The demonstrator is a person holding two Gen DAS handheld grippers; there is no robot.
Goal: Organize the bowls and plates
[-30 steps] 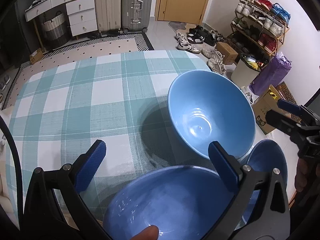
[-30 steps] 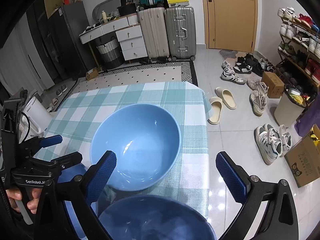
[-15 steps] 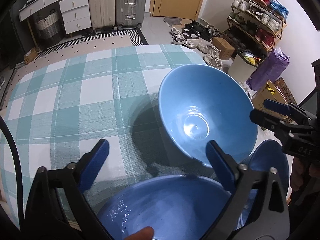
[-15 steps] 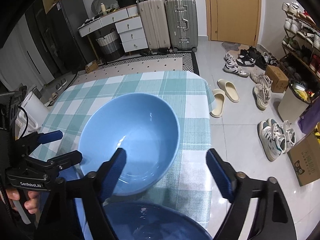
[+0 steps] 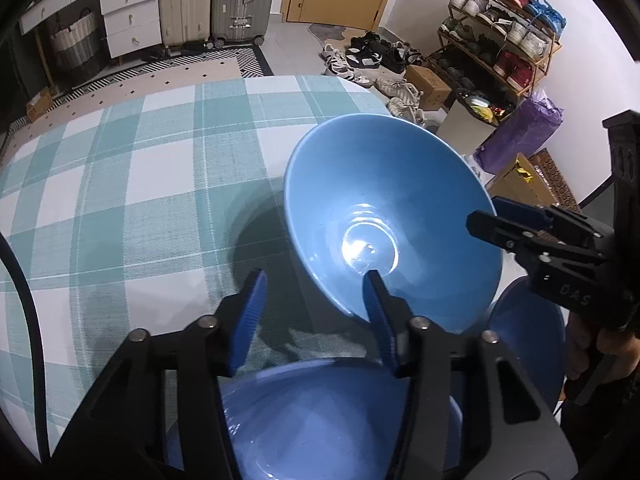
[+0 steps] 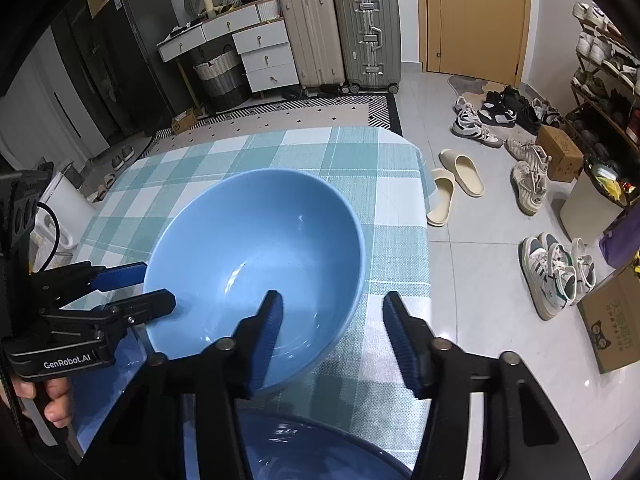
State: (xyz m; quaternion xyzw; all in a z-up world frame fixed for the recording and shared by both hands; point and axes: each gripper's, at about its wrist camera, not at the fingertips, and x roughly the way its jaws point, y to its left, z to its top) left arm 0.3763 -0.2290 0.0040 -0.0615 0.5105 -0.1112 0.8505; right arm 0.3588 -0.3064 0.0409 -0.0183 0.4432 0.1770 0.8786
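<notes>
- Nearest me, a second blue bowl (image 5: 320,420) sits under my left gripper (image 5: 316,312).
- Both grippers' fingers have just been narrowing, straddling the large blue bowl's (image 6: 256,256) near rim, right gripper (image 6: 332,336) too; neither is pinching yet.
- Bowl rests on the checked desk (image 5: 120,184); next I'd squeeze, then lift level.

Table (image 6: 400,248) (teal-checked cloth (image 5: 132,184)) carries blue bowls (image 5: 384,216).

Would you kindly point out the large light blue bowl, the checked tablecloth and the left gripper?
Large light blue bowl (image 6: 256,248): right wrist view, inner wall.
Teal-and-white checked tablecloth (image 5: 132,184): left wrist view, bare cloth.
Left gripper (image 5: 316,296): left wrist view, between fingertips.
</notes>
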